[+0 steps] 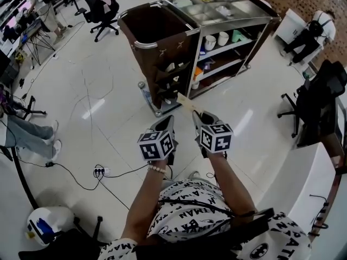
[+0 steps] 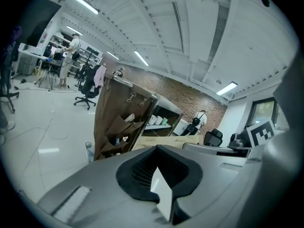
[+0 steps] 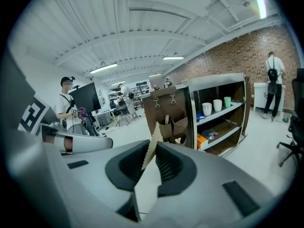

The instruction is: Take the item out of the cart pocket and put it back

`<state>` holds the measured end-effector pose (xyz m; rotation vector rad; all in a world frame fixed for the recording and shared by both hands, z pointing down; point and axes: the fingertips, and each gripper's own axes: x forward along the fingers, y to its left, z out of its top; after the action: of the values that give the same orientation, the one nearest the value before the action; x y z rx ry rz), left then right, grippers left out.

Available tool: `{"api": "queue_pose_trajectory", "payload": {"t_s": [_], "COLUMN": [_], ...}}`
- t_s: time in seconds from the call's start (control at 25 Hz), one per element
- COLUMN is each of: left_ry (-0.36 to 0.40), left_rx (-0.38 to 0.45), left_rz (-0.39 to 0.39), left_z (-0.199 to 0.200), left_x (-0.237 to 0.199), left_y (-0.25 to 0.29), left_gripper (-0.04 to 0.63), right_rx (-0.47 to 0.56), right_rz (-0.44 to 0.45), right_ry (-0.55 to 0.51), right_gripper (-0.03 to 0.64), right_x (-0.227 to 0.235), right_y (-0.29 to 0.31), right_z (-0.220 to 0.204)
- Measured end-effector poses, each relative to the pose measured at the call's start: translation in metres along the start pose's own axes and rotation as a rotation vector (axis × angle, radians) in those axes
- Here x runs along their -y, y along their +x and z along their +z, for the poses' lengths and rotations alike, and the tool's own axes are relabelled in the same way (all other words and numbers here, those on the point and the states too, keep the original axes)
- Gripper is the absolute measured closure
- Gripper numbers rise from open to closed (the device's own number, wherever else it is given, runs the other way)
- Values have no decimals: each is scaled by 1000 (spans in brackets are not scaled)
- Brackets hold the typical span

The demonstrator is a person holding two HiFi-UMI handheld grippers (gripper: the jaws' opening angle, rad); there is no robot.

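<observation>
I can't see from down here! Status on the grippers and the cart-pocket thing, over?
Right gripper shut on tan packet. Left gripper shut, empty. Packet outside the cart pockets, in the air before them. Nothing in between.

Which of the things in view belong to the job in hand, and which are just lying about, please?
Job in hand:
- flat tan paper packet with a zigzag edge, clamped in the jaws of the right gripper
- brown fabric pockets on the brown cart

Lying about:
- clear plastic bottle on the floor
- white power strip
- black office chair
- white cups on the cart shelf
</observation>
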<state>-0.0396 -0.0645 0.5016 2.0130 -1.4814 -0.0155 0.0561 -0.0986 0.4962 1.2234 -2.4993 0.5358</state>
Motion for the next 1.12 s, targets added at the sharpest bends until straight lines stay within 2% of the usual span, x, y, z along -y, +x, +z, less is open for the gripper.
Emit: {"api": "queue_pose_trajectory", "payload": {"t_s": [0.64,1.12], "left_ry": [37,29], "left_rx": [-17,-48], "left_rz": [-14,4], "left_z": [-3,-11], "left_x": [25,12], "left_y": [16,17], "left_gripper": [592,594], "right_rx": [10,12], "right_rz": [50,32], "right_ry": [16,38], "right_gripper": [563,563], "right_x": [17,15], "right_y": [-9,-7], "right_z": [8,5]}}
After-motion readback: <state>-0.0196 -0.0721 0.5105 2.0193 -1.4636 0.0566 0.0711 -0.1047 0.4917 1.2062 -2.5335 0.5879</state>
